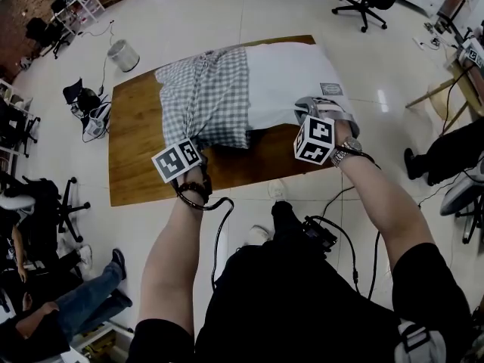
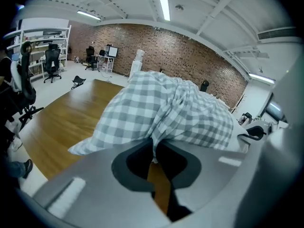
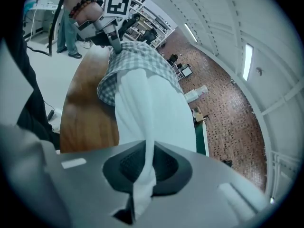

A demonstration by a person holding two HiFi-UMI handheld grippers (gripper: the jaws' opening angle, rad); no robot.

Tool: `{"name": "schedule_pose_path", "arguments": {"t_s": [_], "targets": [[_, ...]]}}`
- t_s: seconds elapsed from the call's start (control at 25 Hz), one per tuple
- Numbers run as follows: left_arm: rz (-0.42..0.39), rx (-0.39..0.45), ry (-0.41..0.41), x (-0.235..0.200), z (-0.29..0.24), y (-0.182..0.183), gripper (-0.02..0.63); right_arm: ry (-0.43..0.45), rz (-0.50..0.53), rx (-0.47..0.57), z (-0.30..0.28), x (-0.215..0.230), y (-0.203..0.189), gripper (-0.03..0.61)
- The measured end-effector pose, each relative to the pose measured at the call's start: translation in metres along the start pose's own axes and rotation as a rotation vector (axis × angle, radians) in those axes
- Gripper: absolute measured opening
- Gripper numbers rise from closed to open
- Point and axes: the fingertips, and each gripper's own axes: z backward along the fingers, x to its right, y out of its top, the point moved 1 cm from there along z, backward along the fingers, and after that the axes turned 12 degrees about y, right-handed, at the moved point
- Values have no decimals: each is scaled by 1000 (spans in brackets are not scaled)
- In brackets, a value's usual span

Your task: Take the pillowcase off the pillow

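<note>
While my left gripper (image 2: 154, 145) is clamped shut on a fold of the checked pillowcase (image 1: 206, 89) and my right gripper (image 3: 145, 148) on the white pillow (image 1: 291, 74), roughly half the pillow lies bare on the counter (image 1: 140, 153). The other half needs stripping. The head view hides both grip points.

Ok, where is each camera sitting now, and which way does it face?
Head view: on the head, steeply down at table, pillowcase, pillow; left gripper, right gripper, forearms show.
Left gripper view: on that gripper, along fingers shut on pillowcase, toward brick wall.
Right gripper view: on that gripper, along fingers shut on pillow; left hand shows.
Shared: all three show the pillowcase.
</note>
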Motion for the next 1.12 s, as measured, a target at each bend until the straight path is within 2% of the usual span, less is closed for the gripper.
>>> {"name": "schedule_pose_path", "arguments": {"t_s": [0.48,0.72,0.88,1.0,1.12], "targets": [[58,9,63,-39,13,26,21,0,-27,0,14,3,-12,15],[57,-5,84,-54,15,38,21,6,-33,-4,19,3,-9,15],[18,-48,88,-51,16,31,21,30,-57,12,19,-3,-6,19],[-27,-81,82,-46,24,17,28,51,-78,39,23,-18,0,47],[-50,-86,62,-43,35,16,72,91,-108,62,29,-27,7,126]]}}
